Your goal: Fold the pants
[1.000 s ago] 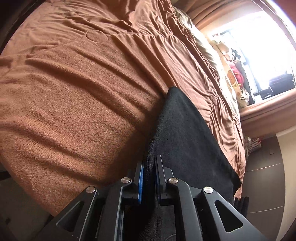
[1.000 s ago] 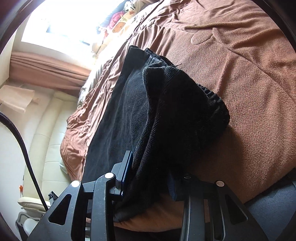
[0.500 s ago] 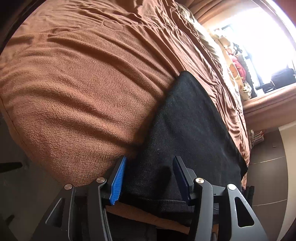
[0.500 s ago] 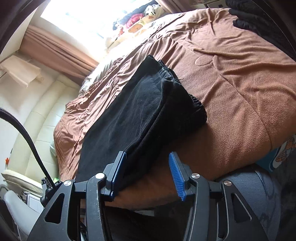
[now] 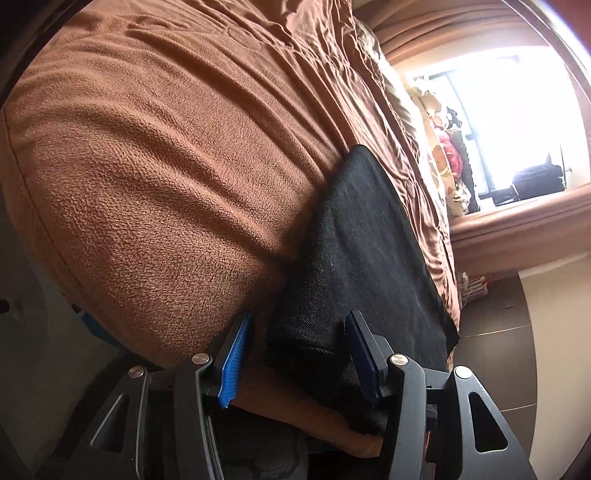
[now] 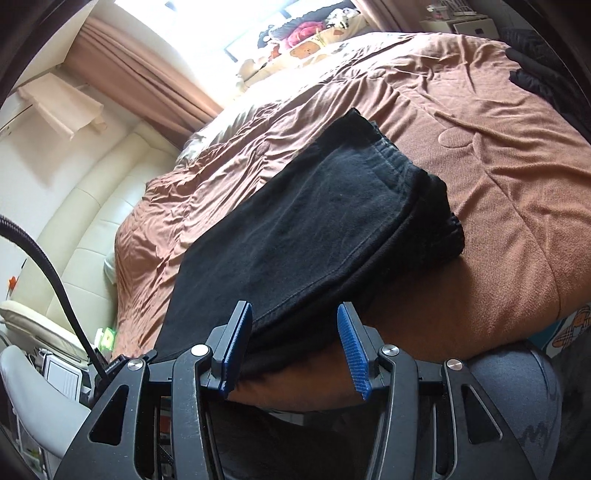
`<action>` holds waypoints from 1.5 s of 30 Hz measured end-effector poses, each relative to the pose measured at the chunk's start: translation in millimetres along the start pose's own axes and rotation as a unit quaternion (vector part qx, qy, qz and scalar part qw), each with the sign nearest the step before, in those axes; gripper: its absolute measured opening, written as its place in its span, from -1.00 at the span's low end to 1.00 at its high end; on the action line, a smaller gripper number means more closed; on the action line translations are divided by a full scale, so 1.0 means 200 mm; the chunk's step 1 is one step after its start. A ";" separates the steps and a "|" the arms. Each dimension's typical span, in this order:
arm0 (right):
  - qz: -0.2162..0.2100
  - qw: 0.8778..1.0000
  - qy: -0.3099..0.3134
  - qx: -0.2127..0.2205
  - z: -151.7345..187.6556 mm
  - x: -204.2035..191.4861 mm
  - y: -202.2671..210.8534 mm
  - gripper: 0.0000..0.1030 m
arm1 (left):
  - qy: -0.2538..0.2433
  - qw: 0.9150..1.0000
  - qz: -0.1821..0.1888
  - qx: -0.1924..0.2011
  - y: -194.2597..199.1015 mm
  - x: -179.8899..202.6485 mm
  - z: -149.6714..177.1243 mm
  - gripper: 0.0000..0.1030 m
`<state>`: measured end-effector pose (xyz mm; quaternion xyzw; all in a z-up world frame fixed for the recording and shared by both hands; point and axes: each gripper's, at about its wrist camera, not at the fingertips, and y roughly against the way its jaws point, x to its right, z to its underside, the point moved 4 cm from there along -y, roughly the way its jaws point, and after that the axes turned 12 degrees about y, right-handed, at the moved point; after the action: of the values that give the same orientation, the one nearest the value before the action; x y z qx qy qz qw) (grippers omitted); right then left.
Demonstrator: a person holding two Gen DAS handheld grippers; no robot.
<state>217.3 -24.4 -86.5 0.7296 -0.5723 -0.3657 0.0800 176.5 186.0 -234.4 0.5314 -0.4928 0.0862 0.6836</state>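
Note:
The black pants (image 6: 317, 218) lie folded lengthwise along the near edge of the bed on a brown blanket (image 6: 498, 155). Their bunched waistband end (image 6: 439, 229) is at the right in the right wrist view. In the left wrist view the pants (image 5: 365, 251) run away from me as a flat black strip. My left gripper (image 5: 295, 354) is open, its jaws either side of the pants' near hem without gripping it. My right gripper (image 6: 295, 343) is open at the pants' near edge, just in front of the fabric.
The brown blanket (image 5: 166, 147) covers the bed. Stuffed toys (image 6: 306, 33) sit by the bright window. A cream padded headboard (image 6: 92, 206) and a black cable (image 6: 48, 266) are at the left. Dark clothing (image 6: 543, 74) lies at the bed's far right. Dark floor (image 5: 498, 354) is beside the bed.
Both grippers opened and let go of the pants, then drew back a little. The pants now lie flat on the bed edge.

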 end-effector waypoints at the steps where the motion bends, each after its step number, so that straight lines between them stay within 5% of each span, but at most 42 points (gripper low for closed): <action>1: 0.000 1.000 0.006 -0.001 -0.01 -0.01 -0.01 -0.09 | 0.001 1.000 0.003 0.003 0.00 0.00 0.01 0.04; 7: -0.007 0.999 0.042 -0.034 -0.06 -0.13 -0.17 -0.09 | 0.011 1.000 0.022 0.014 -0.03 0.02 0.01 -0.01; 19: -0.010 0.986 0.137 -0.100 -0.11 -0.42 -0.57 -0.09 | 0.016 0.999 0.042 0.029 -0.02 0.03 0.03 -0.66; 24: 0.004 0.978 0.171 -0.119 -0.09 -0.48 -0.70 -0.11 | 0.013 0.998 0.050 0.036 0.01 0.06 0.03 -0.70; 30: 0.044 0.970 0.196 -0.136 -0.05 -0.48 -0.78 -0.71 | 0.006 0.998 0.051 0.045 0.05 0.09 0.04 -0.70; 45: 0.080 0.956 0.231 -0.161 -0.15 -0.58 -1.01 -0.75 | 0.035 0.997 0.035 0.061 0.02 0.08 0.05 -0.70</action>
<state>383.2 136.5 -121.5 0.7236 -0.5282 -0.2664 0.3555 175.8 172.3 -220.3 0.5511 -0.4810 0.1585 0.6632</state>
